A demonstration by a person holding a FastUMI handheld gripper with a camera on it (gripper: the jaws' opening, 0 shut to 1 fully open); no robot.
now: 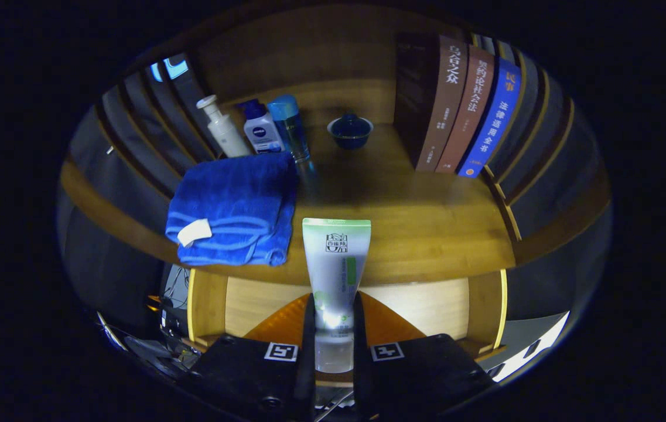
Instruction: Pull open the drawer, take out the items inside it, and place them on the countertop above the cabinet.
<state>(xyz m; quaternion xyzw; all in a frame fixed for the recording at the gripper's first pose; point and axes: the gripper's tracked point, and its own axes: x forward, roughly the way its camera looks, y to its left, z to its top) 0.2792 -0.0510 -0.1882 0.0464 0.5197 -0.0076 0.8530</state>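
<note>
My gripper (333, 313) is shut on a white and green tube (335, 264), held by its lower end between both fingers. The tube stands upright with its flat crimped end up, raised above the open drawer (420, 305) and level with the front edge of the wooden countertop (426, 234). The pale wooden drawer bottom shows on both sides of the fingers and looks bare where it is visible.
A folded blue towel (233, 208) lies on the countertop just left of the tube. Behind it stand a white pump bottle (224, 129), a lotion bottle (262, 132) and a blue-capped bottle (291, 126). A dark lidded bowl (350, 132) and several upright books (461, 111) sit further back.
</note>
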